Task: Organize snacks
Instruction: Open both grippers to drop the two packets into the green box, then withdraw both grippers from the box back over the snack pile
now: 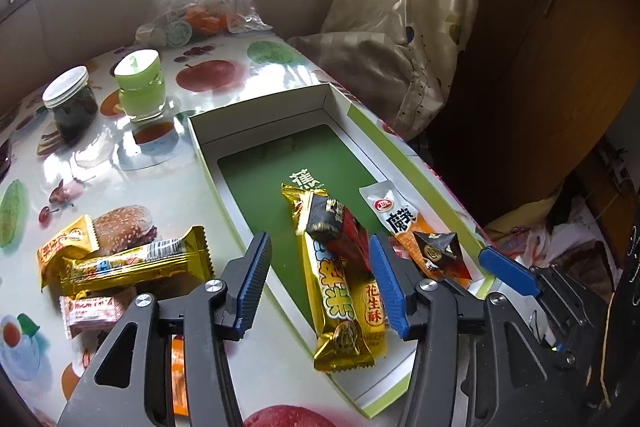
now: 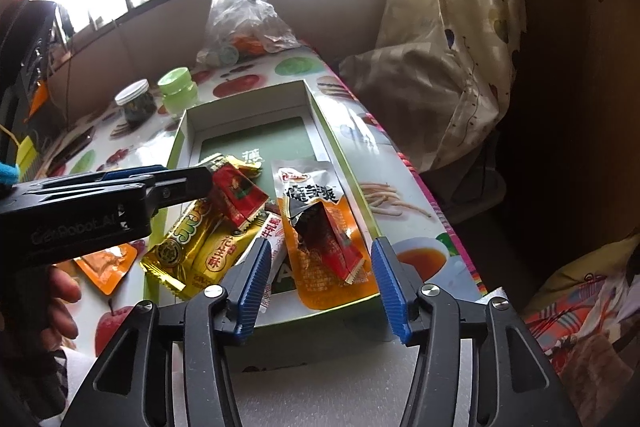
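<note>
Loose snacks: left cam only

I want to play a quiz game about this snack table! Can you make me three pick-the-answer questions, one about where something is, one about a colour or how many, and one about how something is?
1. Where is the long gold-wrapped snack bar with blue letters?
A. In the open cardboard box with the green floor
B. Under the curtain
C. Inside the clear plastic bag

2. What colour is the lid of the pale green plastic jar?
A. Red
B. Green
C. Black

3. How is the left gripper?
A. Squeezing a jar
B. Shut tight with nothing inside
C. Open, its fingers apart over the box

Answers: 1 A, the bar lies on the box floor among other packets. 2 B, the cap is light green like the jar. 3 C, both blue pads stand apart and press on nothing.
</note>
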A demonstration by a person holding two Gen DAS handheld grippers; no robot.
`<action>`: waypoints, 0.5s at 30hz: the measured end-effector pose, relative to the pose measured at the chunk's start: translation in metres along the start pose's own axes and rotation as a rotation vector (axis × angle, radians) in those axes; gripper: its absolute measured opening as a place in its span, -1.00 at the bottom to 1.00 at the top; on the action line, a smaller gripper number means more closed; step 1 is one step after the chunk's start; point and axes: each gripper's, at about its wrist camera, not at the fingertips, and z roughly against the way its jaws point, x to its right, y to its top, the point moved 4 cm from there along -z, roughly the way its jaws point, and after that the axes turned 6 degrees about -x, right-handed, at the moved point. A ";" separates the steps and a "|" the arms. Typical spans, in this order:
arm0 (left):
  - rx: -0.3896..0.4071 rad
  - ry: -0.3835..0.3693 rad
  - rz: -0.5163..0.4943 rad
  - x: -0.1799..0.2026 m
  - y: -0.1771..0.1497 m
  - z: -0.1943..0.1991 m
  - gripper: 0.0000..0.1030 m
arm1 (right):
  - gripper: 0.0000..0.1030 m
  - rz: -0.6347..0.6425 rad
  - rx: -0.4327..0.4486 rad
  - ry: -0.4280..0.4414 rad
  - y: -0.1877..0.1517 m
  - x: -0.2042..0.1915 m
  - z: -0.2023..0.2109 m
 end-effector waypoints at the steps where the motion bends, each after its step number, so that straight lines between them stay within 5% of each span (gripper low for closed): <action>1: 0.002 0.000 0.001 0.000 -0.001 0.002 0.01 | 0.01 -0.001 0.000 -0.001 0.000 0.000 0.001; 15: 0.083 0.043 0.002 -0.010 -0.016 0.041 0.02 | 0.03 0.024 0.034 0.011 -0.003 -0.016 0.020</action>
